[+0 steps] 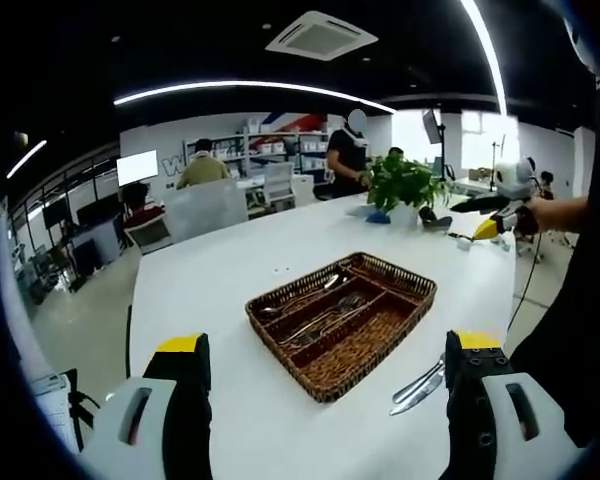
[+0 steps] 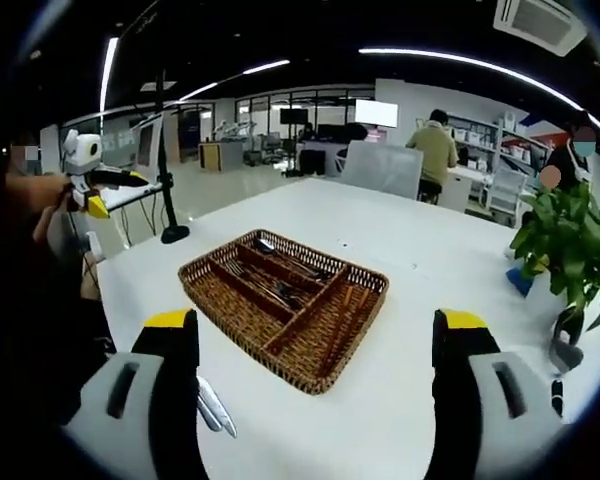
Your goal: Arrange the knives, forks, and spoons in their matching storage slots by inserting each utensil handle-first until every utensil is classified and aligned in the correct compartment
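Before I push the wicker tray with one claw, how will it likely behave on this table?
The wicker tray is woven and shallow, so probably light and fairly stiff. On the smooth white table it would likely slide, not tip. The utensils lying loose inside may shift or rattle.

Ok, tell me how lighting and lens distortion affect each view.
Left gripper view: fisheye bends the ceiling light strips into arcs, bright window glare at upper right, wicker tray stays sharp. Right gripper view: same curving, even overhead light, soft shadows around the tray, plant slightly stretched at the edge.
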`<move>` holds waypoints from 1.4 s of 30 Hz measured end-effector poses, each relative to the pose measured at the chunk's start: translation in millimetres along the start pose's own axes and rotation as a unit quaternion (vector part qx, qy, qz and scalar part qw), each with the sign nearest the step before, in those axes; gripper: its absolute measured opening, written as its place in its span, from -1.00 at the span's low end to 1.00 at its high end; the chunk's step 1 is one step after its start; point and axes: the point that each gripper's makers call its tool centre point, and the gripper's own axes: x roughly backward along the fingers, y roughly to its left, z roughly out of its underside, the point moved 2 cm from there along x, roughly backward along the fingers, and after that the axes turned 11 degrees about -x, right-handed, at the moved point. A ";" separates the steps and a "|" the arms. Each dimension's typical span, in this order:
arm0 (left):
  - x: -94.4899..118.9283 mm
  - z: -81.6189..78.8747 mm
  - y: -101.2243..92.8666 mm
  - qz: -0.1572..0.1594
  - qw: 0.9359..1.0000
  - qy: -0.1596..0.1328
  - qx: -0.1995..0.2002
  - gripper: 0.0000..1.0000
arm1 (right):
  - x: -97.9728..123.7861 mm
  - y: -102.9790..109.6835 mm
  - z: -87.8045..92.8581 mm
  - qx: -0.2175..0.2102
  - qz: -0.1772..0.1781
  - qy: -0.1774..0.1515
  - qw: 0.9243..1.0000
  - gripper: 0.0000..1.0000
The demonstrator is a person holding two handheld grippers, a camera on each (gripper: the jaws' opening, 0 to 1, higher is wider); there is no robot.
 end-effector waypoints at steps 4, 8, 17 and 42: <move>-1.3 0.7 -5.0 0.006 1.000 0.011 -0.002 0.99 | -1.4 2.9 0.7 0.005 -0.007 0.010 1.000 1.00; -3.7 -2.1 -4.3 0.007 1.000 0.009 -0.006 0.99 | -1.8 0.6 -1.5 -0.002 -0.010 0.005 1.000 1.00; -12.1 -13.2 -9.7 0.022 0.999 0.015 -0.028 0.99 | 0.9 -5.1 -4.8 -0.005 -0.007 0.001 1.000 1.00; -23.1 -13.9 1.3 0.038 0.998 0.010 -0.043 0.99 | -4.0 16.3 -7.9 0.079 -0.061 0.062 0.993 0.99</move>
